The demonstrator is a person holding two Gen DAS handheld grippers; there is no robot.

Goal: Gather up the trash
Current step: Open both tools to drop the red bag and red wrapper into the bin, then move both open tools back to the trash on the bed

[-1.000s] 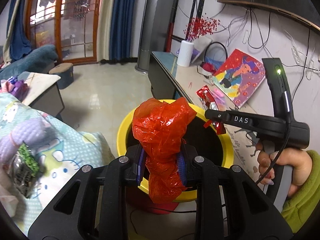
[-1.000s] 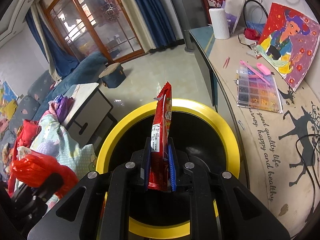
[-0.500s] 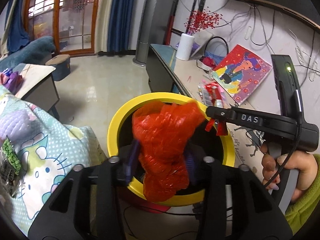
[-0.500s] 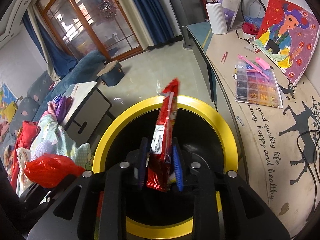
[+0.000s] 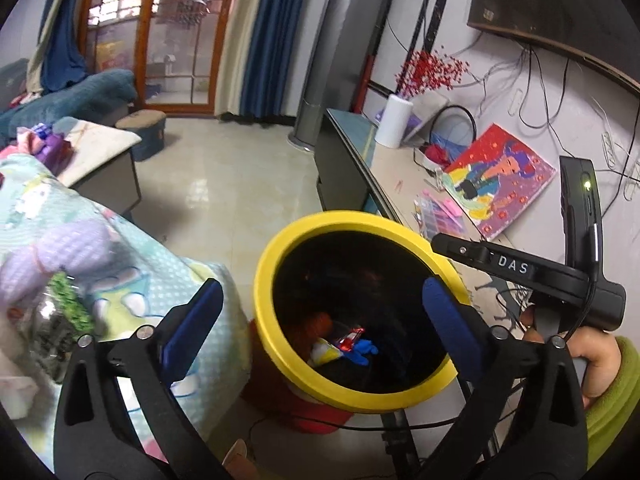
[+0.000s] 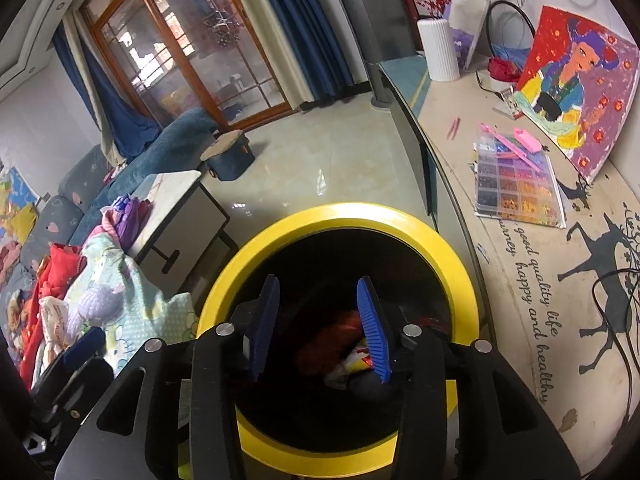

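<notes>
Tiled living-room floor (image 6: pixel 340 160), blue curtains, sofa piled with clothes. Yellow-rimmed bin (image 6: pixel 344 216) sits right against the long desk's (image 6: pixel 520 280) edge. Both the left gripper (image 5: pixel 320 312) and right gripper (image 6: pixel 318 320) just opened, nothing between the jaws; the red bag (image 5: pixel 320 322) and wrapper (image 5: pixel 350 338) lie at the bin's bottom. Right gripper reads "DAS", the desk mat "good quality life... happy and healthy".

Right hand-held gripper (image 6: pixel 322 322), just opening, empty above yellow-rimmed bin (image 6: pixel 448 256).
</notes>
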